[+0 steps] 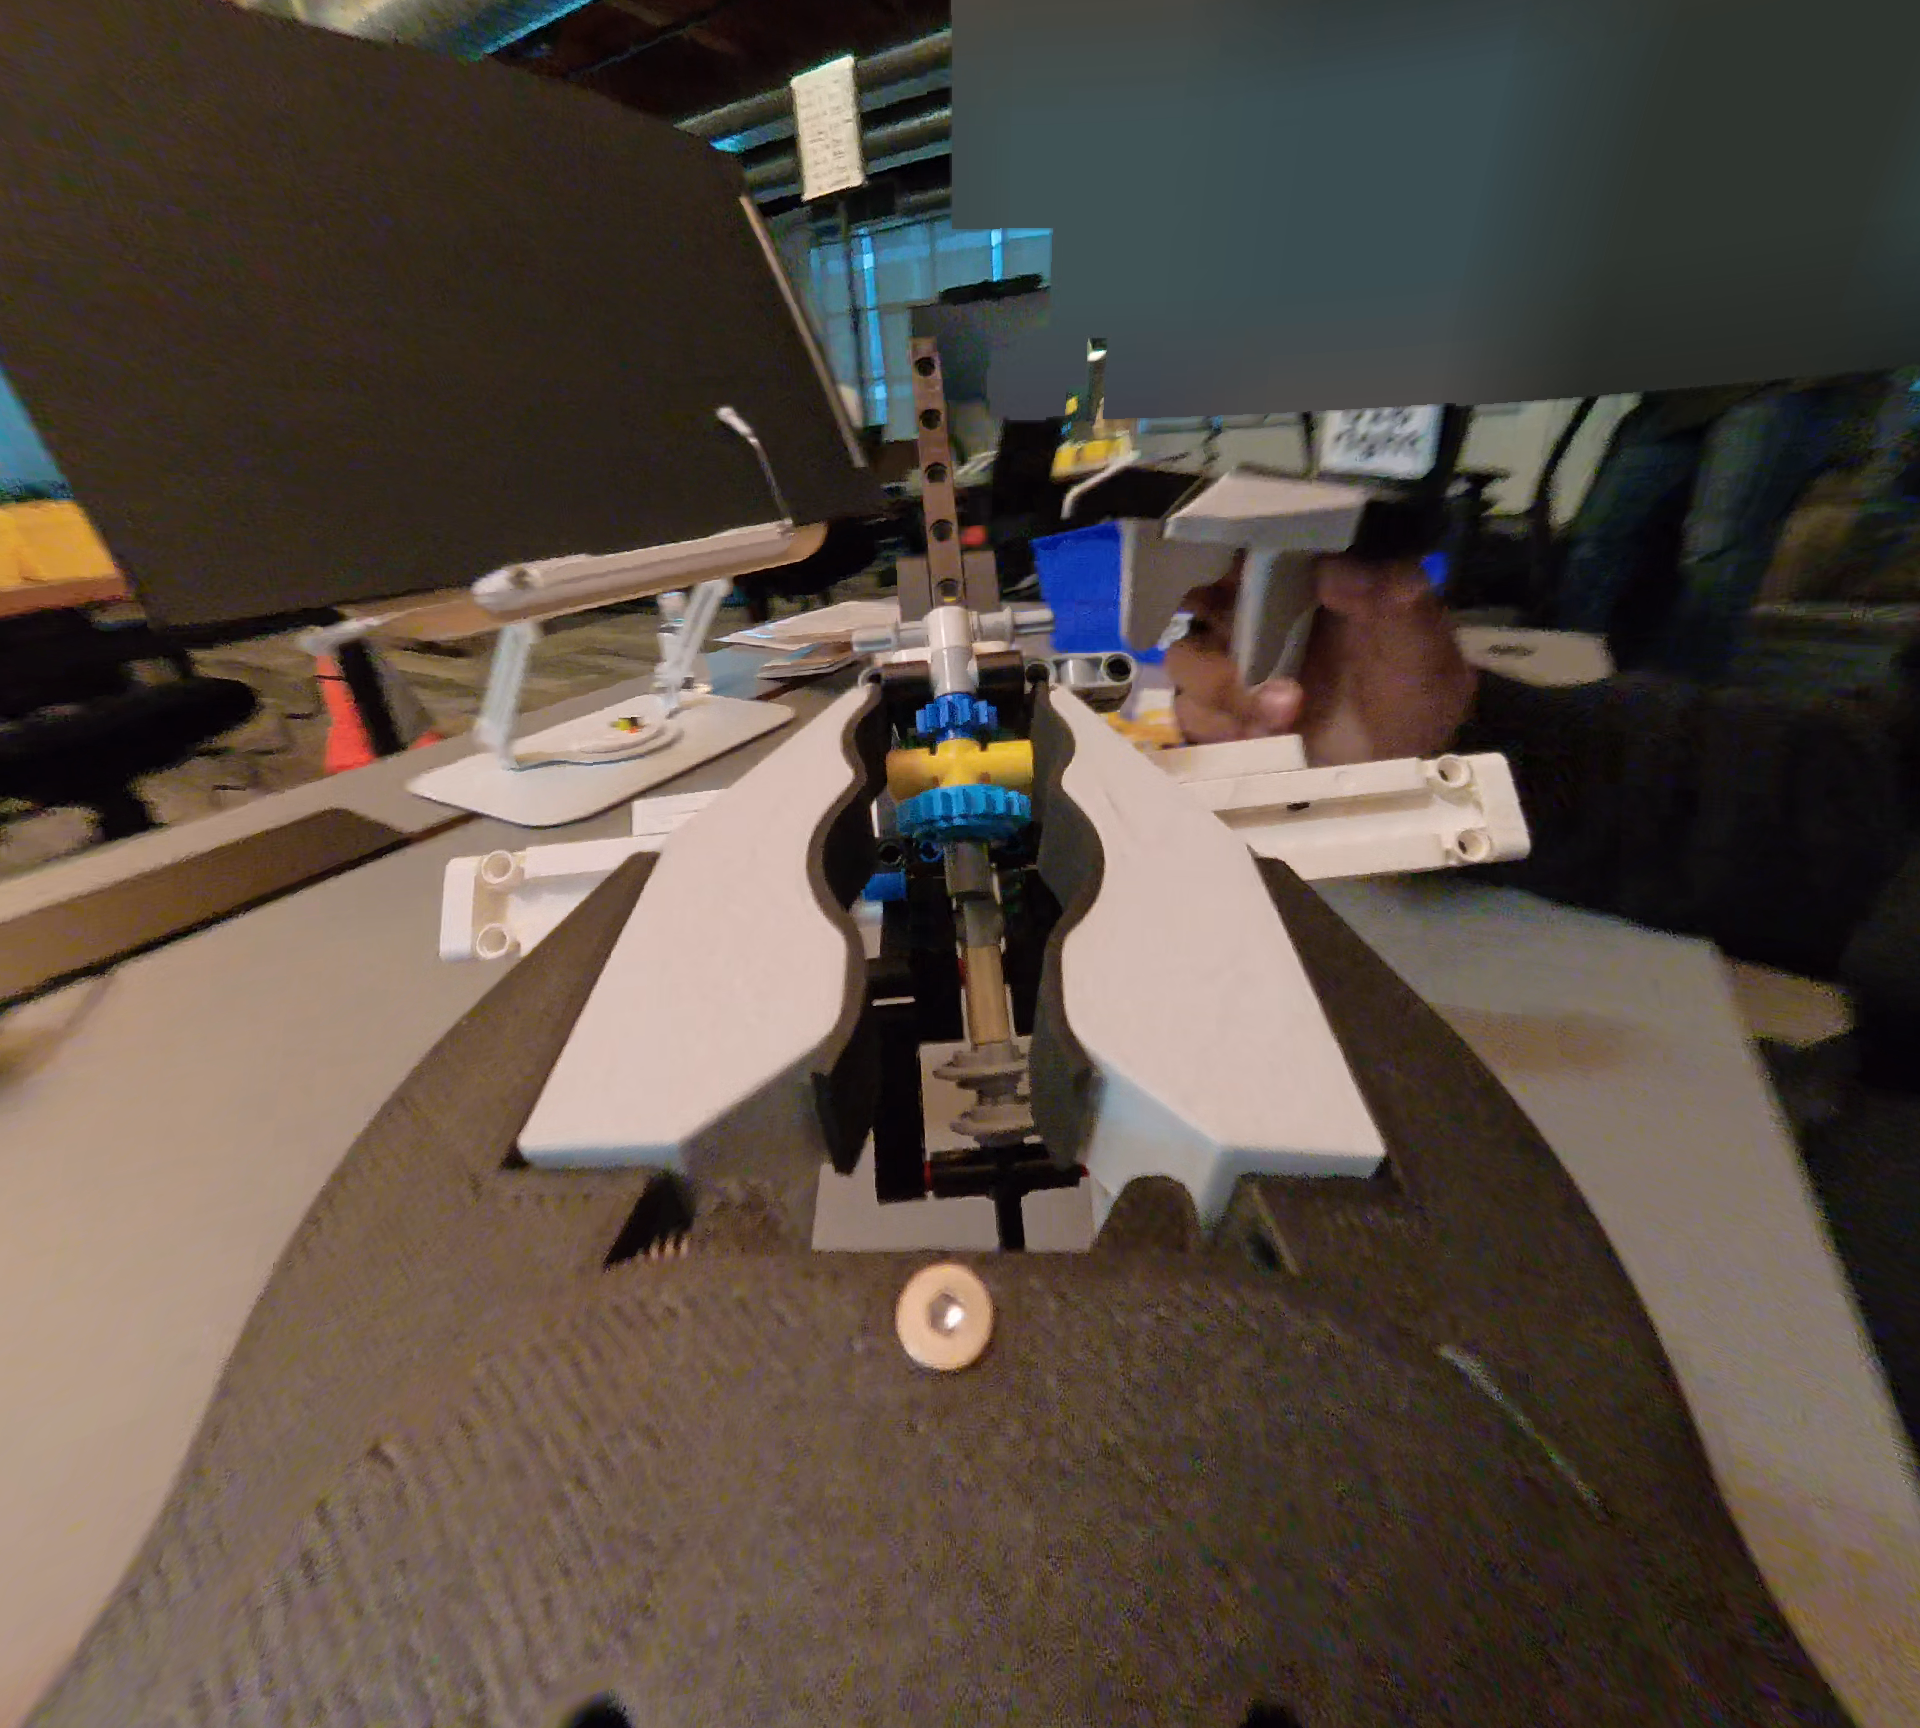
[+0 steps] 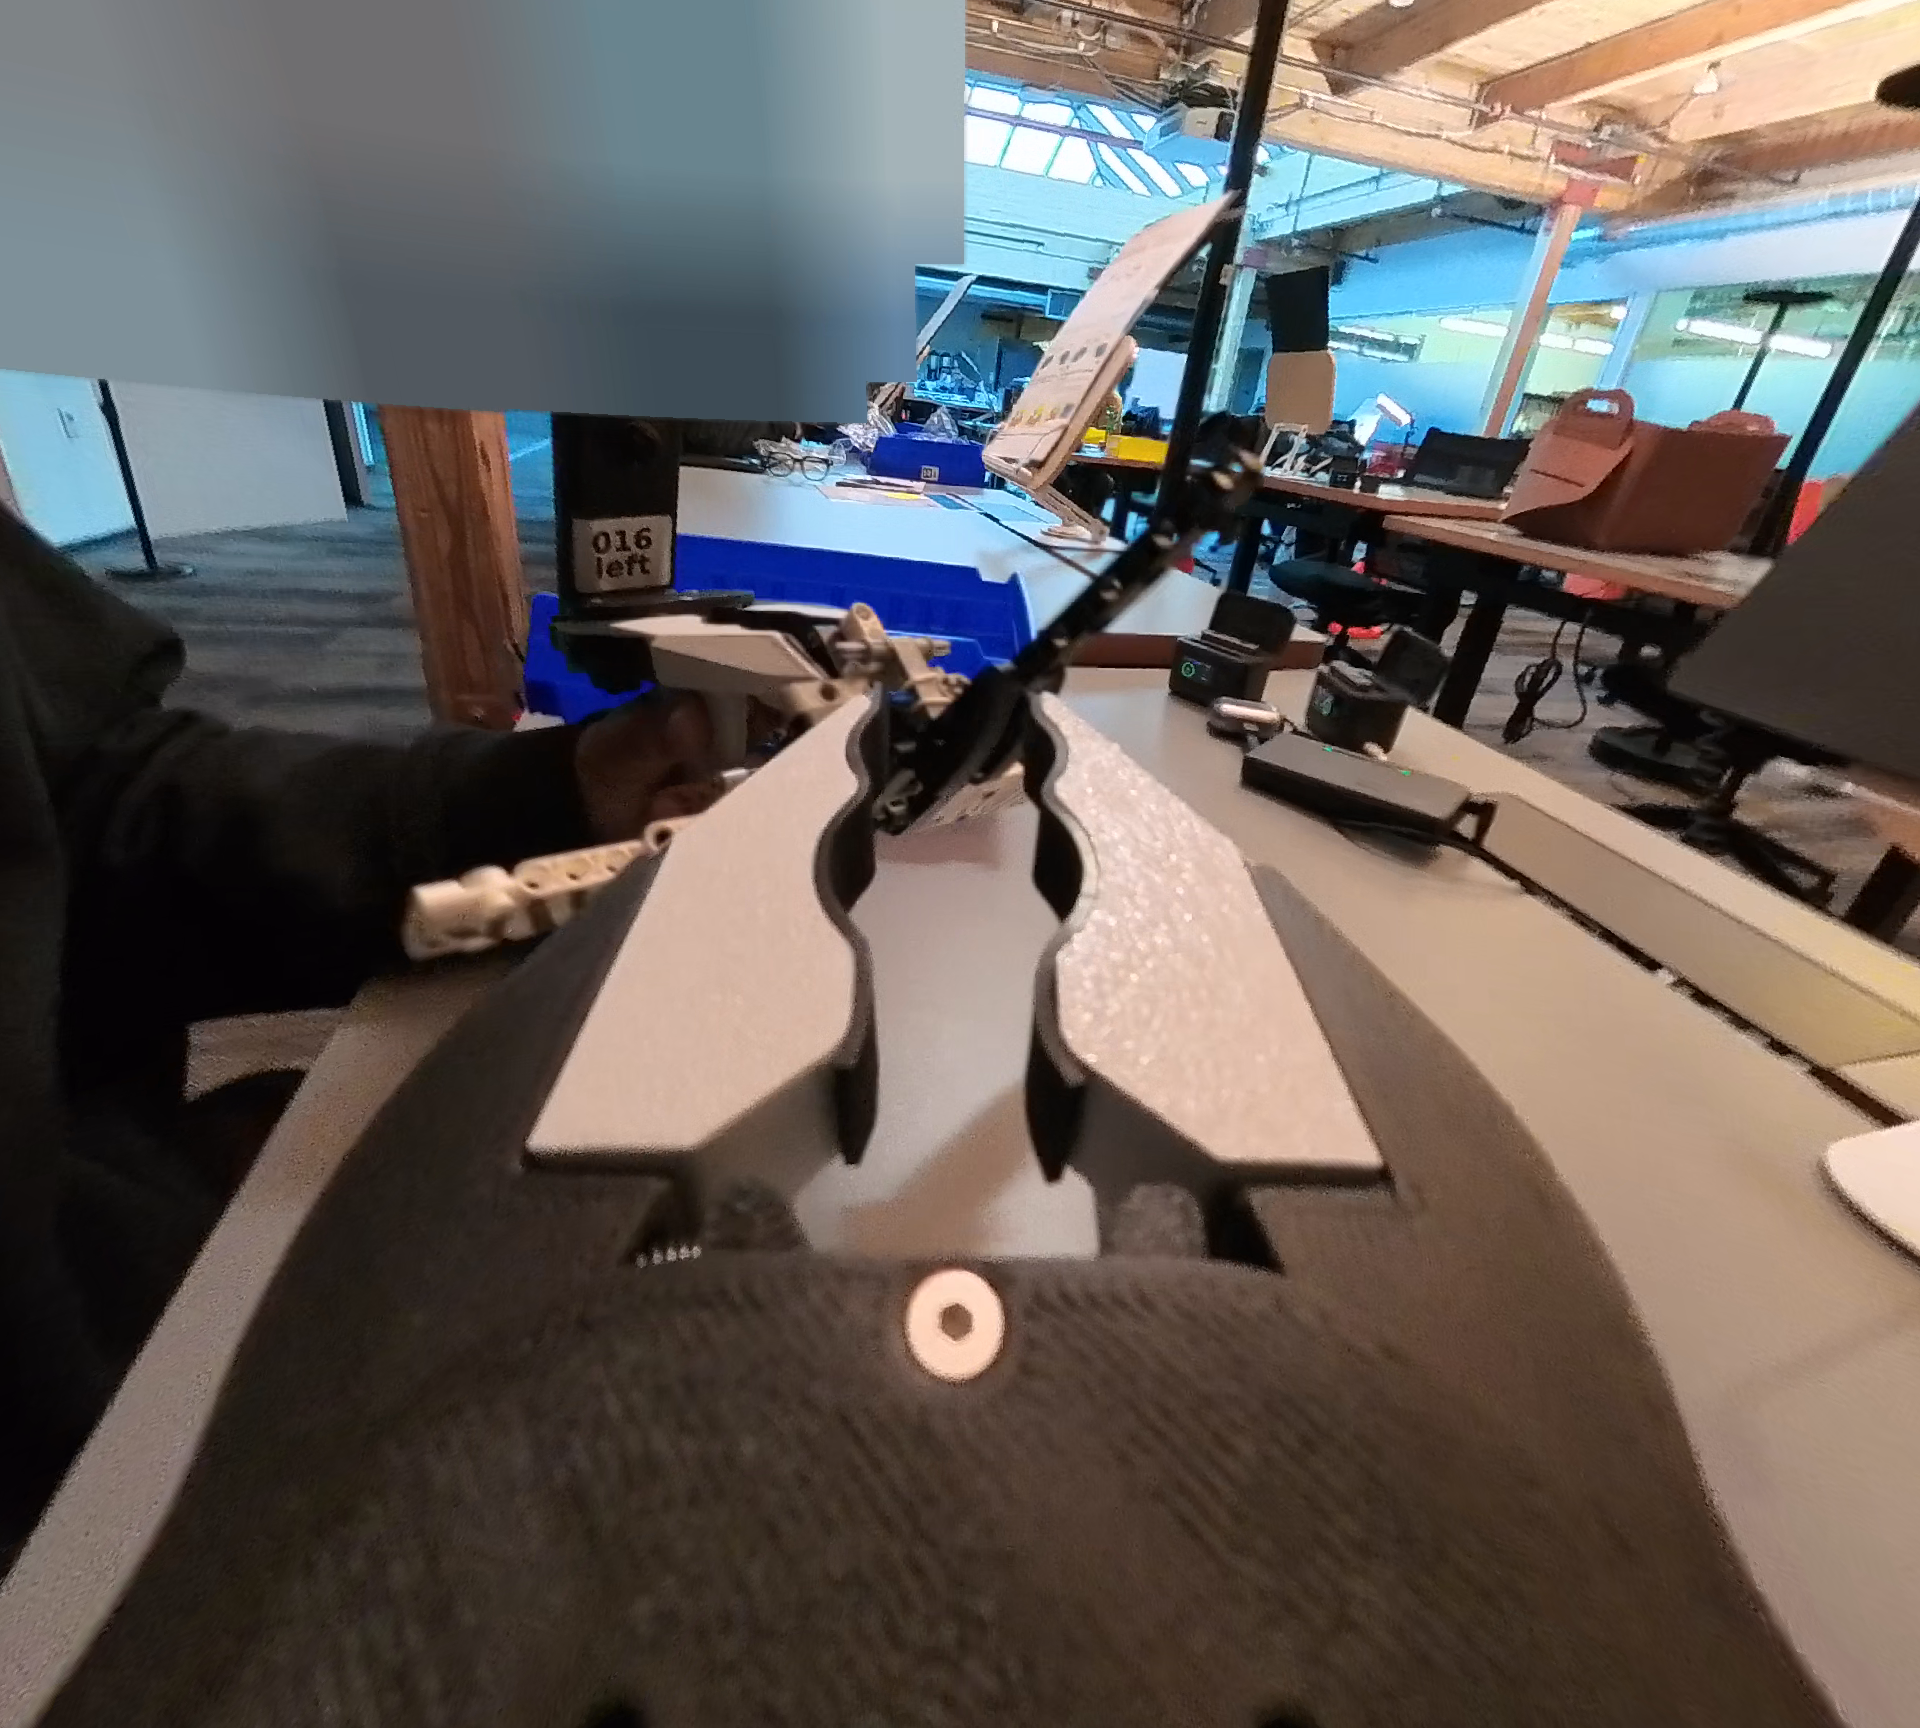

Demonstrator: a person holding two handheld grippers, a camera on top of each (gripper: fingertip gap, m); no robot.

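Observation:
My left gripper [image 1: 961, 702] is shut on a toy-brick gear assembly [image 1: 961, 762]. It has two blue gears, a yellow hub, a black frame and an axle running back between my fingers. A dark holed beam [image 1: 932, 473] stands up from its far end, and long white beams [image 1: 1371, 805] stick out to both sides. My right gripper [image 2: 954, 733] is shut on the black end of the same assembly, where the black holed beam [image 2: 1091, 618] rises up to the right. The left gripper also shows in the right wrist view [image 2: 821, 650]. The right gripper, with a hand on it, shows in the left wrist view [image 1: 1153, 598].
A blue bin [image 2: 831, 587] stands behind the assembly on the grey table [image 2: 1558, 1055]. Black charger boxes [image 2: 1226, 650] and a flat black power brick [image 2: 1351, 779] lie to the right. A white document stand [image 1: 603, 743] and a black board [image 1: 364, 307] are to the left. Tip to tip, the grippers are about 8 centimeters apart.

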